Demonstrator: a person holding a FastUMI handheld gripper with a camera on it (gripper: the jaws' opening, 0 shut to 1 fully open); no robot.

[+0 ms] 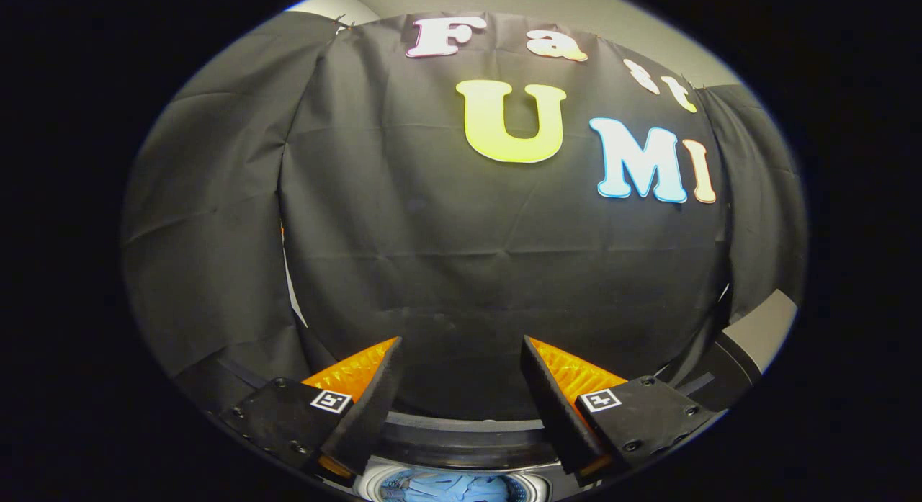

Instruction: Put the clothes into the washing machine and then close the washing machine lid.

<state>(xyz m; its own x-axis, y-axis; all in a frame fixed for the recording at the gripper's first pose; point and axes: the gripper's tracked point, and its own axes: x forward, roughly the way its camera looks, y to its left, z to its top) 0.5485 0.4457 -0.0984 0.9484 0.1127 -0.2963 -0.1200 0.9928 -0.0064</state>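
Gripper view: the gripper (461,354) is held high and level, aimed at the black cloth wall (490,271) of the booth, with its fingers (374,394) spread wide apart and nothing between them. Each finger mount carries a small square black-and-white marker (330,400); these are coded patterns, not legible writing. Below and between the fingers sits the washing machine (454,444), of which a dark curved rim and the round tub opening are visible. Pale blue clothes (450,487) lie inside that tub, directly beneath the gap between the fingers. Judged from this, the loading part appears done and the lid-closing step is in hand. The lid itself cannot be identified with confidence; the dark band just beyond the tub may be its raised edge, but this is uncertain. To do the step well, the fingers should be brought down toward the lid's free edge, then lower it in a controlled arc rather than letting it drop, checking that no cloth hangs over the rim to jam the closure. No brand name or readable label can be made out on the machine or the clothes.
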